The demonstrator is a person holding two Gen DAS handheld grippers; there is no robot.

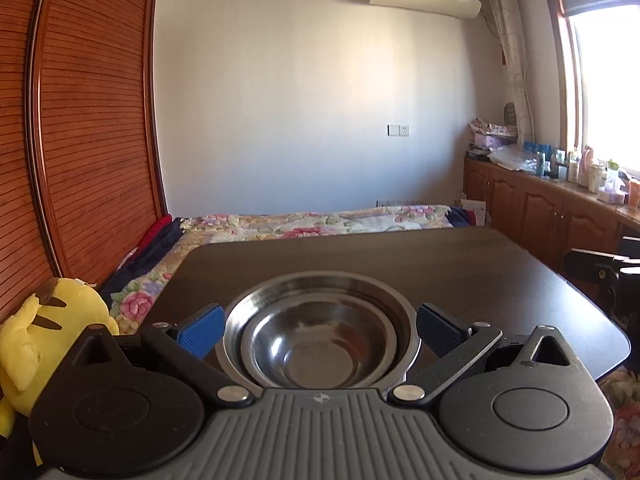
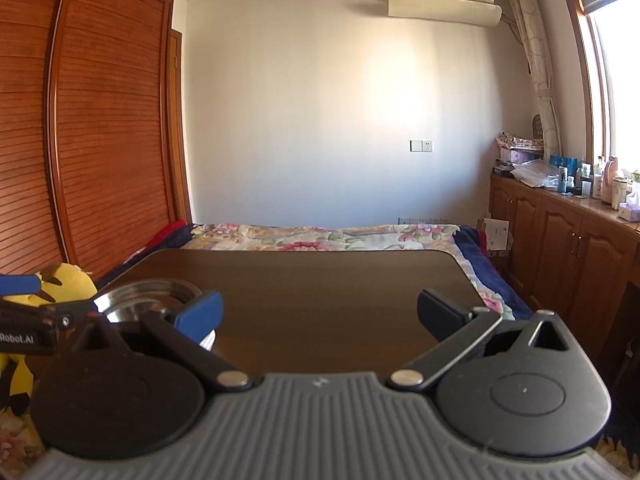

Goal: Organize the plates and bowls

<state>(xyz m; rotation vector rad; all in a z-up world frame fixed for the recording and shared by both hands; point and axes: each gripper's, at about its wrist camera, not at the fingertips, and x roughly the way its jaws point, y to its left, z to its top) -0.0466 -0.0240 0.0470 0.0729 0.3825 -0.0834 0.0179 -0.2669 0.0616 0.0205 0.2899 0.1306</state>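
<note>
Bowls (image 1: 320,344), shiny steel, nested on dark table (image 1: 400,256).

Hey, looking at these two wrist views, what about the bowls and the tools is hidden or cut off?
- Left wrist view: the near rim of the nested steel bowls is hidden by the left tool body; how many are stacked is unclear.
- Right wrist view: most of the bowls are covered by the right tool's left finger.
- Right wrist view: the left tool is cut off by the frame's left edge.
</note>
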